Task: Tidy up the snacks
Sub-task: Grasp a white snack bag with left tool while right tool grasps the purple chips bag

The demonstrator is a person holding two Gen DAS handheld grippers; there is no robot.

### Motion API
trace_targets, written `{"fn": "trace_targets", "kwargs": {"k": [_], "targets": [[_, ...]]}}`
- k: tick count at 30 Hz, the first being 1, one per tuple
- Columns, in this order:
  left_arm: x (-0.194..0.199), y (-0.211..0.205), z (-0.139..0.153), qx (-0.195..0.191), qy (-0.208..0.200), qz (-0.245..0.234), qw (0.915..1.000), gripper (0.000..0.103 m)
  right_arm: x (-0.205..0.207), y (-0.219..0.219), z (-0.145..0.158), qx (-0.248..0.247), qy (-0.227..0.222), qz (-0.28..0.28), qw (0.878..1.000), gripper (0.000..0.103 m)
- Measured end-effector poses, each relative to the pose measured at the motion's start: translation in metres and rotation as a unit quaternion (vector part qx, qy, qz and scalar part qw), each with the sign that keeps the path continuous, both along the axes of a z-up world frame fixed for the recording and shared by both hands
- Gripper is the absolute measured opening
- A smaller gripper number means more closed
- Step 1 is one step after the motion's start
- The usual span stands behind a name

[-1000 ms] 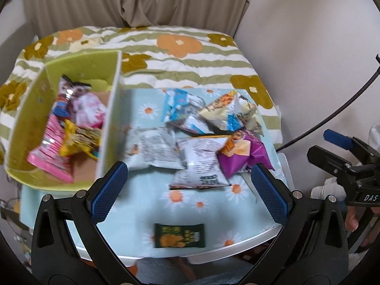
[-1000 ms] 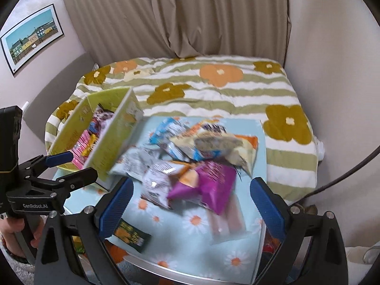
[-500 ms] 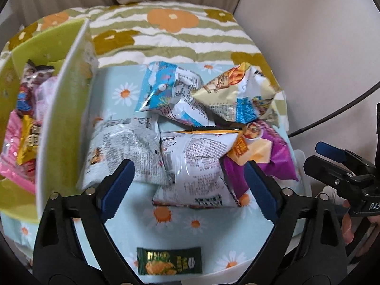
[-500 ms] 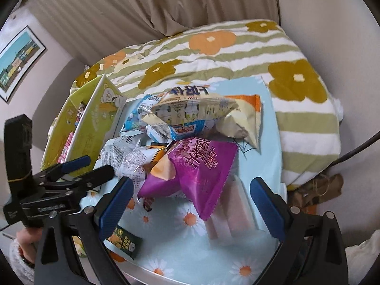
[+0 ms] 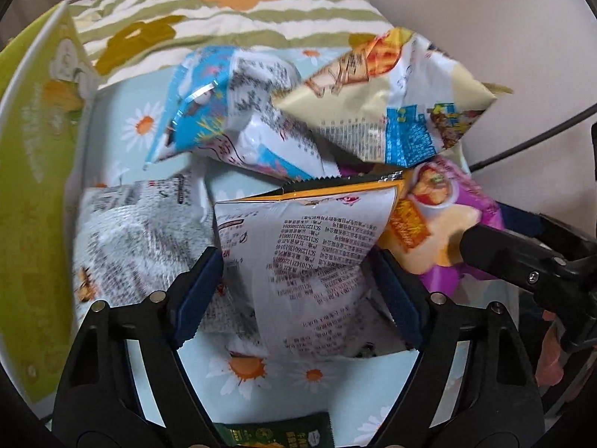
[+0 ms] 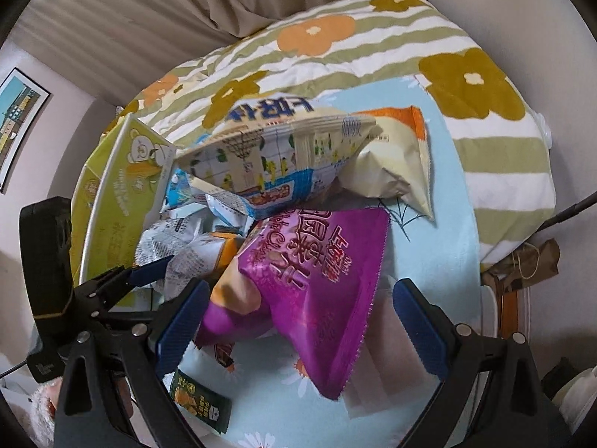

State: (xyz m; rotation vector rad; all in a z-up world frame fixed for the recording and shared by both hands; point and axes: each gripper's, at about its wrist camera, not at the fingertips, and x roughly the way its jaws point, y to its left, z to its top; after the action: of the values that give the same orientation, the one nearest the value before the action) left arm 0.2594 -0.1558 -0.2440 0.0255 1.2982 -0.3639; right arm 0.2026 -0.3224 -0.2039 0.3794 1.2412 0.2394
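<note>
Right now, working from the left edge across, I see the yellow-green box (image 5: 33, 194) standing along the left side of the desk (image 5: 123, 112), which wears a pale blue daisy cloth. Just beside the box lies a grey-white crinkled snack bag (image 5: 134, 246), and touching its right edge is the white printed bag (image 5: 309, 272), lying back-side up with small text. My left claw (image 5: 294, 295) straddles that white bag: its jaws have just been closing, the blue pads (image 5: 197, 291) sit at the bag's two flanks, and the left pad seems to touch the foil, though I cannot tell for sure that the bag is pinched yet. Behind it a blue-and-white bag (image 5: 227, 119) and a cream bag (image 5: 395, 93) are heaped together, and a small dark green packet (image 5: 276, 435) lies at the near edge of the desk under the claw. Further right the purple bag (image 6: 317, 283) rests partly on the pile, tilted, with its serrated end toward me. My right claw (image 6: 298, 321) hangs over it released, jaws wide, the purple bag between the pads (image 6: 418, 321) but apart from the right one. Under the purple bag's right side lies a clear flat packet (image 6: 388, 373). Beyond the desk is a bed (image 6: 496, 156) with a striped, flowered cover.
</note>
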Motion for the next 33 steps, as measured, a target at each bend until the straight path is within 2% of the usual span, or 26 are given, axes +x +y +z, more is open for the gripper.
{"fn": "trace_targets", "kwargs": {"k": [4,9,15,29,30,32,33], "targets": [[0.003,-0.001,-0.007,-0.001,0.008,-0.009,0.9999,0.076,0.005,0.003,-0.007,-0.001,0.008,-0.002,1.000,0.098],[0.006,0.001,-0.013,-0.012,0.031,-0.014,0.9993,0.065,0.012,0.010,-0.014,-0.008,0.017,0.001,1.000,0.098],[-0.003,0.004,-0.009,-0.014,0.023,-0.022,0.9994,0.056,0.016,0.016,-0.019,-0.020,0.018,0.014,1.000,0.098],[-0.021,0.034,-0.007,-0.046,0.017,-0.005,0.9988,0.054,0.012,0.027,-0.025,-0.011,0.008,0.070,0.997,0.098],[-0.021,0.036,-0.007,-0.050,0.017,-0.003,0.9986,0.054,0.011,0.029,-0.026,-0.012,0.009,0.074,0.997,0.096],[-0.020,0.038,-0.007,-0.055,0.013,-0.001,0.9984,0.054,0.010,0.033,-0.027,-0.009,0.009,0.084,0.996,0.084],[-0.022,0.037,-0.005,-0.055,0.012,-0.002,0.9984,0.054,0.009,0.034,-0.027,-0.001,0.008,0.089,0.996,0.072]]}}
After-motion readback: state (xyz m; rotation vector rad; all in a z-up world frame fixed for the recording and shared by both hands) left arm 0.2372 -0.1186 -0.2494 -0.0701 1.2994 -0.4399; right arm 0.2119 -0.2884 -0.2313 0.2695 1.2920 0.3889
